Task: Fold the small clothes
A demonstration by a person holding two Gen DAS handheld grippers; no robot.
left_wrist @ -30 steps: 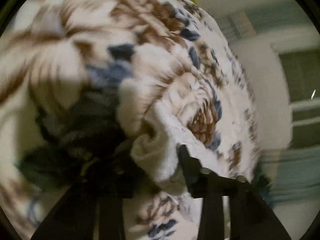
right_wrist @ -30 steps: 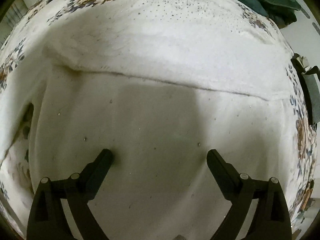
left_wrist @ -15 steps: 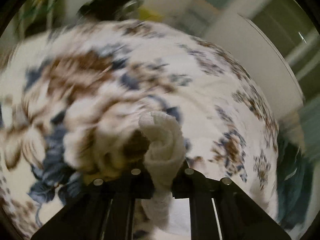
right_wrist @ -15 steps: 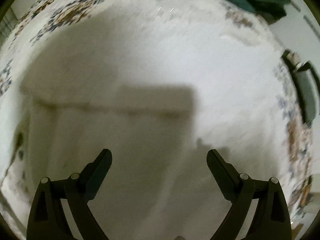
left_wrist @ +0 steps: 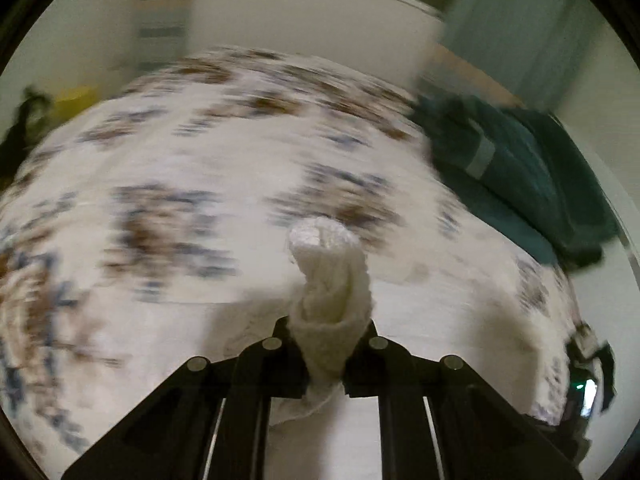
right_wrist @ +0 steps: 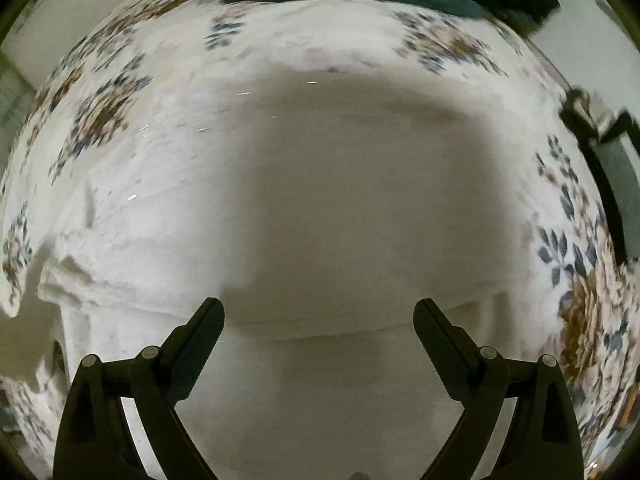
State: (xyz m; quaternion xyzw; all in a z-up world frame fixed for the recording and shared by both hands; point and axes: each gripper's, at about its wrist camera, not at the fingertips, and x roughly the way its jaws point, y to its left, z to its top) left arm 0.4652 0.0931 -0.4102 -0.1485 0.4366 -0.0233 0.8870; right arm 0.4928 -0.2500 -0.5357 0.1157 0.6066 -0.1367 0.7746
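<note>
The left tongs [left_wrist: 326,344] are closed on a bunched corner of the white garment [right_wrist: 320,220], which spreads flat just under the wide-open, empty right tongs [right_wrist: 318,312].

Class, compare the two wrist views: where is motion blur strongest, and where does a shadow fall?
Left wrist view: the floral bedspread smears sideways, while the white knitted cloth pinched in the left gripper looks sharper. Right wrist view: milder blur; a broad grey shadow covers the flat white garment ahead of the open right gripper.
</note>
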